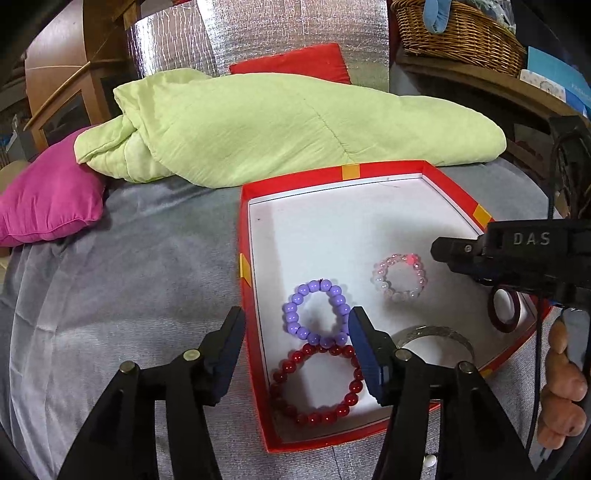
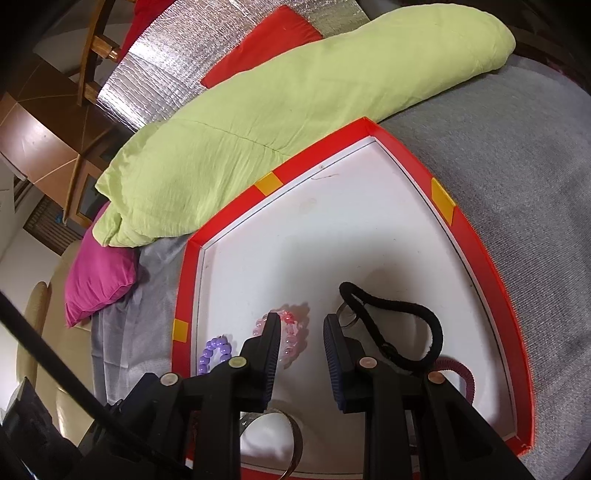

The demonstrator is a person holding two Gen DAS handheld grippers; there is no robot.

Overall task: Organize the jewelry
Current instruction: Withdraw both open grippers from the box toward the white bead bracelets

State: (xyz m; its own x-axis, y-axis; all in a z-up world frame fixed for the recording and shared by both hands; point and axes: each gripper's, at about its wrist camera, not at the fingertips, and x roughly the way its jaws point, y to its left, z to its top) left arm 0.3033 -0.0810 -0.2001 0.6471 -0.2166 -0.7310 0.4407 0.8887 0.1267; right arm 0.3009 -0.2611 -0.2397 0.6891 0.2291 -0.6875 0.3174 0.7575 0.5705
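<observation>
A red box with a white floor [image 1: 332, 229] [image 2: 332, 229] lies on a grey cover. In it lie a purple bead bracelet [image 1: 317, 314] [image 2: 214, 352], a red bead bracelet [image 1: 317, 384], a pale pink bead bracelet [image 1: 399, 277] [image 2: 291, 336], a silver bangle [image 1: 436, 334] [image 2: 291, 435], a dark red ring [image 1: 504, 310] [image 2: 461, 373] and a black hair tie [image 2: 399, 325]. My left gripper [image 1: 295, 332] is open and empty above the box's left wall. My right gripper [image 2: 301, 332] [image 1: 480, 254] is open and empty over the box floor.
A green quilt [image 1: 288, 125] [image 2: 295, 103] lies just behind the box. A magenta pillow [image 1: 48, 199] [image 2: 99, 277] is at the left, a red cushion [image 1: 295, 62] behind. A wicker basket [image 1: 458, 33] sits on a shelf at the back right.
</observation>
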